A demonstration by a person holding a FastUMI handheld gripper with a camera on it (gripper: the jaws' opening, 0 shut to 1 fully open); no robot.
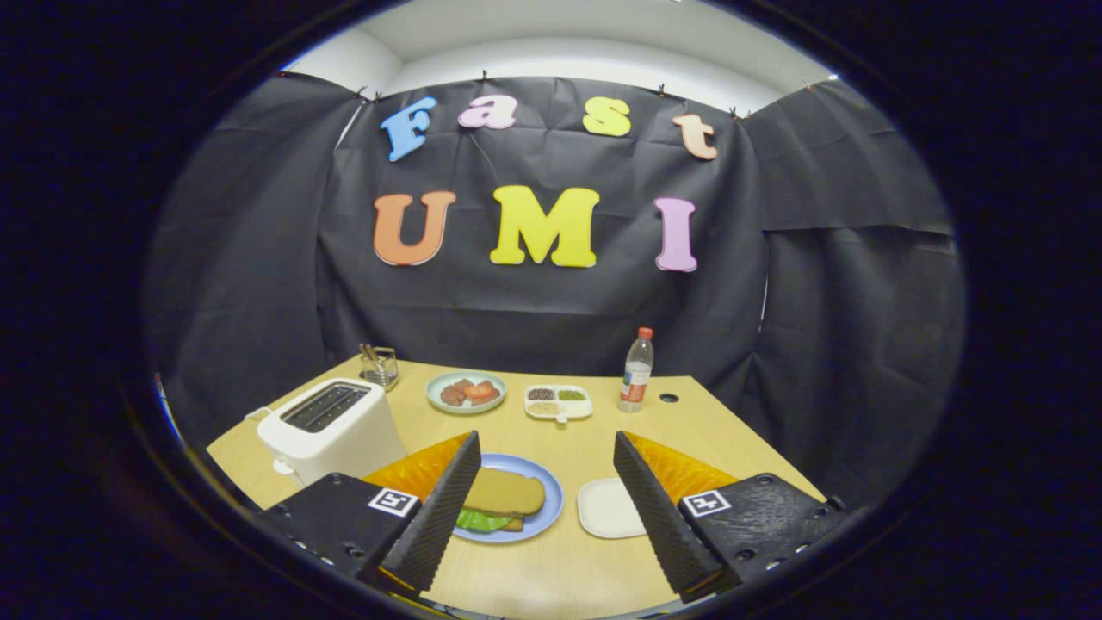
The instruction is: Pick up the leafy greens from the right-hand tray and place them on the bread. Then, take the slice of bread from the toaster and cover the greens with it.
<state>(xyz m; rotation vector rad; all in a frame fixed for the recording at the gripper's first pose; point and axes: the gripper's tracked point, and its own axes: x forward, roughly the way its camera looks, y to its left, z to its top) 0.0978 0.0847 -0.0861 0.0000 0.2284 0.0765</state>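
My gripper (547,461) hangs above the pale wooden table (551,560) with its two fingers spread wide apart and nothing between their ribbed pads (443,508). Just ahead of my fingers, closer to the left one, sits the round blue plate (551,508), and on it the sandwich is already stacked: a brown top slice of bread (505,492) lies over the crinkled green leafy greens (478,520), which peek out along the near left edge, with the edge of a lower slice visible beneath them. Just beside the plate, toward my right finger, rests the small white square tray (605,510), bare on its visible surface. Off to the left stands the white two-slot toaster (331,429), its dark slots facing up. Behind it I see a small wire rack (379,366). Farther back, a pale green plate (466,393) carries reddish and brown food pieces, a white divided dish (559,402) holds dark and green fillings, and a clear plastic bottle with a red cap (637,370) stands upright near a dark round hole in the table (669,398).
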